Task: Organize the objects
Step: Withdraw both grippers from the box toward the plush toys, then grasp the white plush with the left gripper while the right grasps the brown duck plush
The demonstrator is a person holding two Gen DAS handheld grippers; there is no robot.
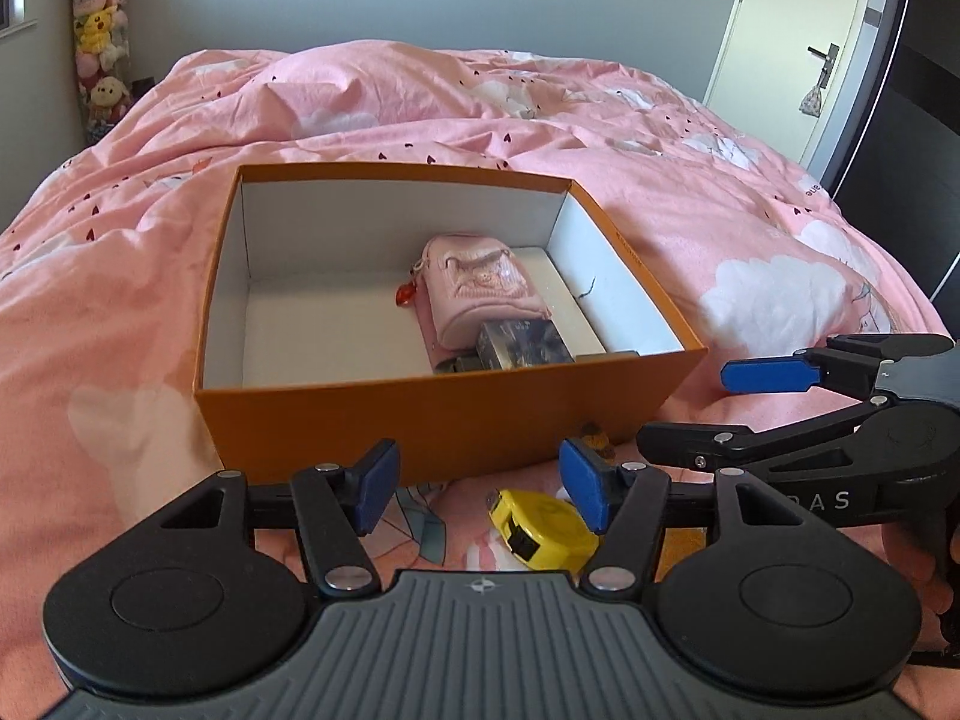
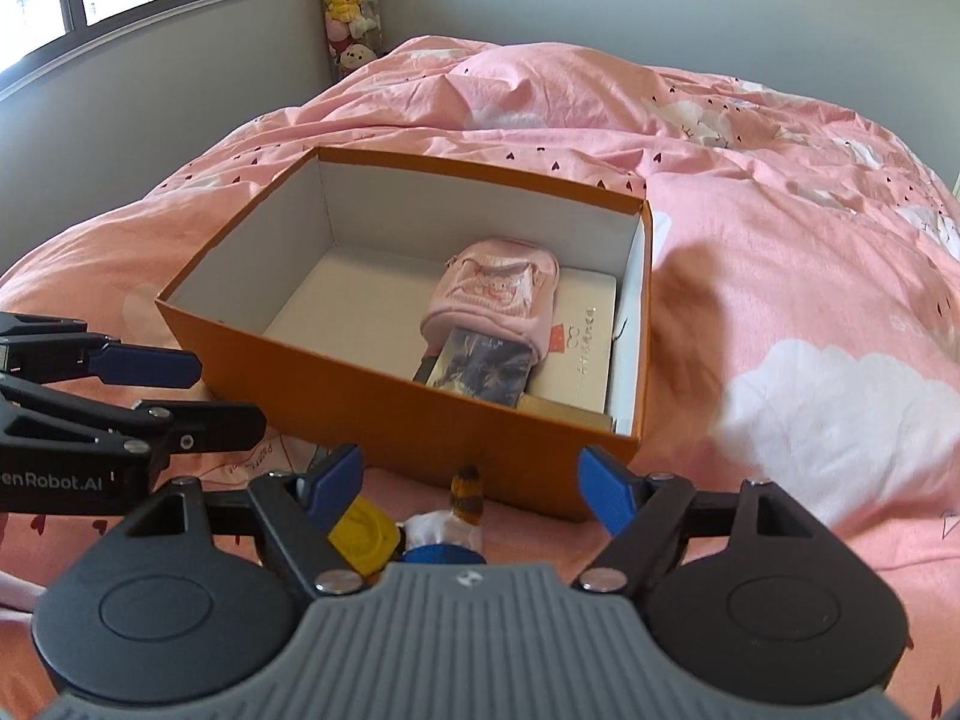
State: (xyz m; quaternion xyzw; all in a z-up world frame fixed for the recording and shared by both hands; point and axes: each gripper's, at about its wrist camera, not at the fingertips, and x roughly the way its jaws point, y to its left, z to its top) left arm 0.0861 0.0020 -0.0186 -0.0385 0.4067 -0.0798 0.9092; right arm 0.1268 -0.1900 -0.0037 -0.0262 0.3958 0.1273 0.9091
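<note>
A: Orange box, lid off, sits on the pink duvet near the centre of the left wrist view. Inside, toward its 3 o'clock wall, a pink pouch lies on a white booklet, with a dark patterned card box leaning against the pouch's near end.

B: And at 9 o'clock inside the box?

A: Bare white floor. Outside, at 6 o'clock of the box, a yellow tape measure lies on the duvet, just in front of the near wall.

B: The left gripper?

A: Released, blue pads spread wide, holding nothing; the tape measure shows between them, nearer the right pad. A small brown-striped plush peeks out beside the box's near corner.

B: The right gripper?

A: Also spread apart and empty. In its own view the tape measure sits at its left pad, and the plush stands between the fingers, close to the box wall. Stuffed toys are stacked in the far corner at 11 o'clock.
</note>
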